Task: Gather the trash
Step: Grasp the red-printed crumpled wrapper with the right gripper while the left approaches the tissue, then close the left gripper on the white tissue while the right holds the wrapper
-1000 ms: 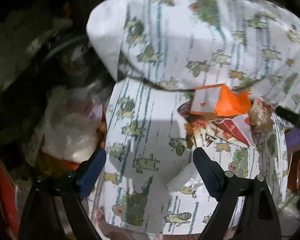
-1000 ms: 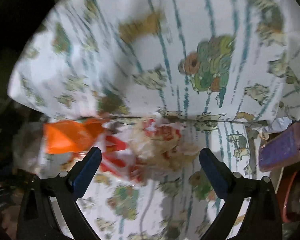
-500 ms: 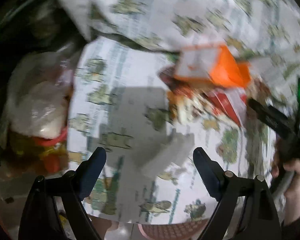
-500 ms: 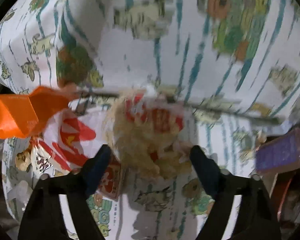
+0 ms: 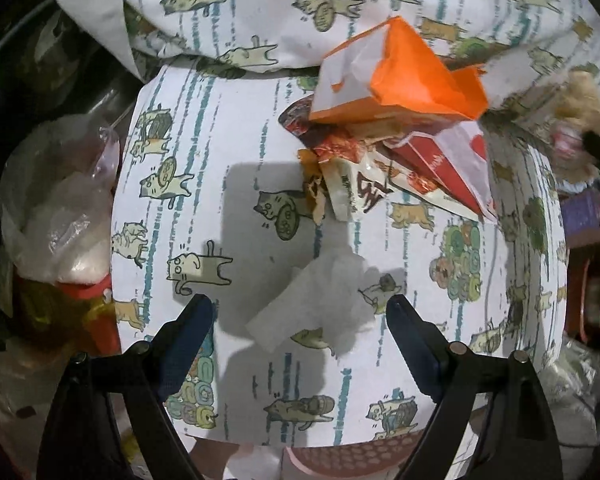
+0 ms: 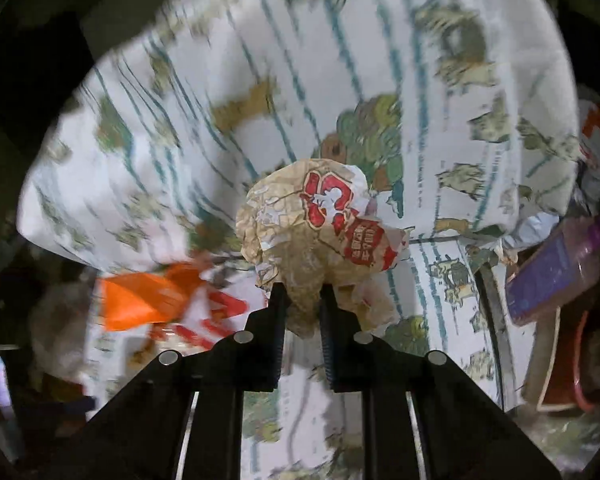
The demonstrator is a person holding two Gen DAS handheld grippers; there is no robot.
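A crumpled white tissue (image 5: pixel 314 304) lies on the cat-print cushion (image 5: pixel 220 200). My left gripper (image 5: pixel 300 320) hangs over it, open, one finger on each side, not touching. Beyond it lie an orange paper bag (image 5: pixel 396 72), a red-and-white paper sleeve (image 5: pixel 452 160) and snack wrappers (image 5: pixel 352 184). In the right wrist view my right gripper (image 6: pixel 303 304) is shut on a crumpled brown burger wrapper (image 6: pixel 320 232) with red print, held up off the cushion. That wrapper (image 5: pixel 580 100) also shows at the right edge of the left wrist view.
A cat-print pillow (image 5: pixel 300 12) leans behind the cushion. A clear plastic bag (image 5: pixel 56 216) over a red-capped bottle (image 5: pixel 84 292) sits at the left. A purple box (image 6: pixel 552 272) lies to the right. Dark clutter surrounds the seat.
My right gripper closed on the brown wrapper and lifted it off the trash pile. My left gripper sank toward the white tissue, which now lies between its fingers.
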